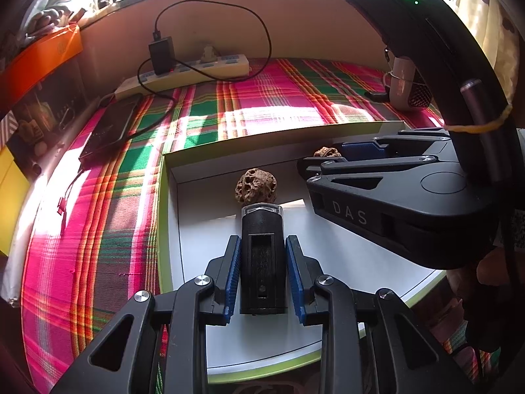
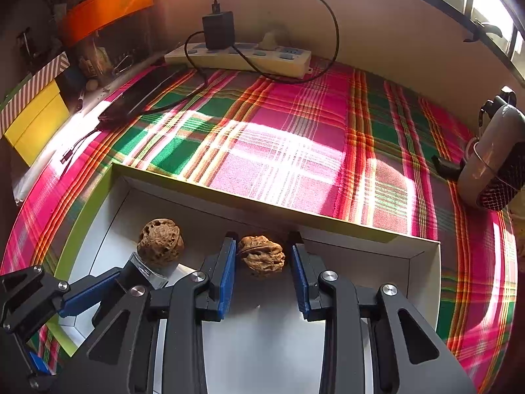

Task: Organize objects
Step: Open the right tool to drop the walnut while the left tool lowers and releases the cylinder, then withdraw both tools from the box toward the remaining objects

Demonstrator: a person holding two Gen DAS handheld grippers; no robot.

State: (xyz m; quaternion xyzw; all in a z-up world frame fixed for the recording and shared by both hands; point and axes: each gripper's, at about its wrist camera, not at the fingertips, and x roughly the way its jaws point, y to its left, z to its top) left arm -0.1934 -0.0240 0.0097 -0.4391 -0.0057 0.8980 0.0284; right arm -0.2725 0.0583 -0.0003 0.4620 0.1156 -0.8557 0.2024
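White box (image 2: 423, 256) with green rim is set on the plaid cloth (image 2: 295, 138), near the cloth's front edge. Two walnuts are seen inside the box, both near its far wall.

Left walnut (image 1: 256, 186): pitted, resting on the box floor toward the far left corner. A black cylinder (image 1: 261, 262) with a clear cap is held in the left gripper (image 1: 262, 275); the blue pads are seen against its sides, the jaws narrowly parted and closed on it. The cap end lies just beside or touching this walnut; contact cannot be confirmed. Whether the cylinder rests on the floor is not clear.

Right walnut (image 2: 261, 255): wrinkled, near the middle of the far wall, seated between the fingers of the right gripper (image 2: 262, 266). A gap is visible on both sides of it, narrower on the left; the jaws are partly open and nothing is gripped.

Judged progress: both walnuts are taken as placed in the box, the right one apparently just let go. The cylinder is judged still to be set down and released.

Outside the box, along the cloth's far edge: power strip (image 2: 239, 57) with charger. At the right edge: a grey device (image 2: 489, 154). At the left edge: a dark flat device (image 2: 141, 98). Whether these belong to the task cannot be told.
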